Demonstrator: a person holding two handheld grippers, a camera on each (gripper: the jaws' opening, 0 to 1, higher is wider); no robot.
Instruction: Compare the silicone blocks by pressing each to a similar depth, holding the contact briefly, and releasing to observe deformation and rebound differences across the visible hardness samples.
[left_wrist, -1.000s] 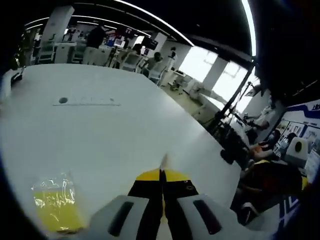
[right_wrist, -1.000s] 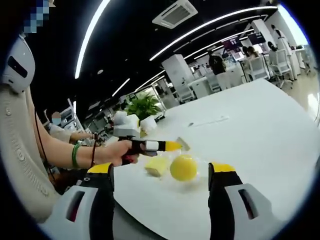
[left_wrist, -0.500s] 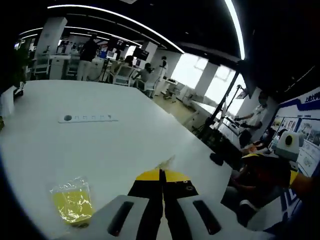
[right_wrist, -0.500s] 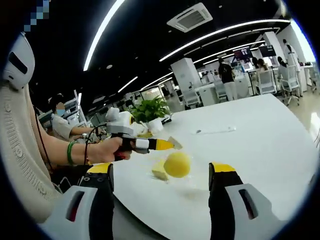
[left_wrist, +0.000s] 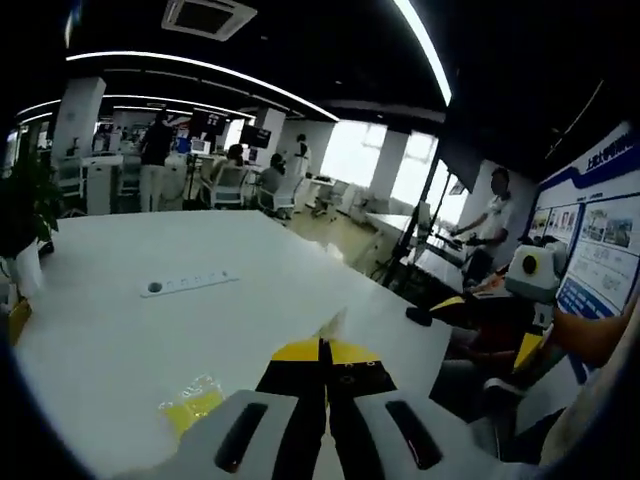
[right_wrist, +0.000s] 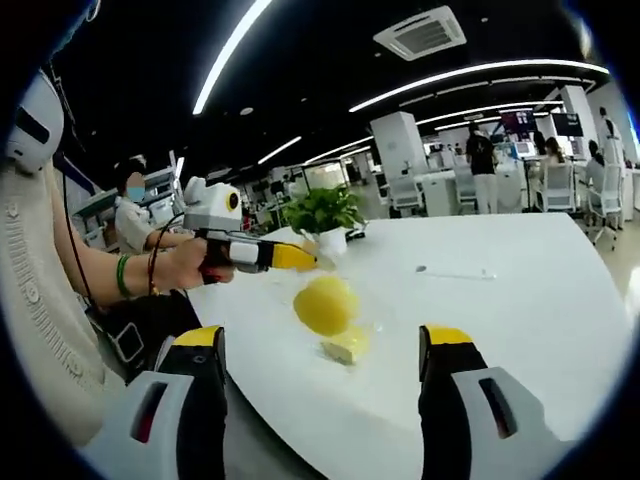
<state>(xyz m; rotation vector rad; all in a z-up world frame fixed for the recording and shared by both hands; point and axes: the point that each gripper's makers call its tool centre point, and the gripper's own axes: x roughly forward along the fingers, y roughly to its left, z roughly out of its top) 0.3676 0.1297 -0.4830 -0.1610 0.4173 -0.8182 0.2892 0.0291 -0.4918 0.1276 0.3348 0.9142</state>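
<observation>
Left gripper (left_wrist: 322, 342): jaws meeting, gripping nothing, hovering off the table (left_wrist: 120, 330). Right gripper (right_wrist: 322, 340): gaping wide, framing ball (right_wrist: 322, 304) and block (right_wrist: 346, 345) for pressing.

**Dim ceiling, bright table, soft fisheye**

We see long ceiling strip lights (right_wrist: 230, 45) glowing against a dark ceiling, and windows (left_wrist: 365, 160) blown out to white. The white table (left_wrist: 120, 330) glares evenly with faint shadows. Everything looks soft, and straight lines bow strongly toward the edges.
</observation>
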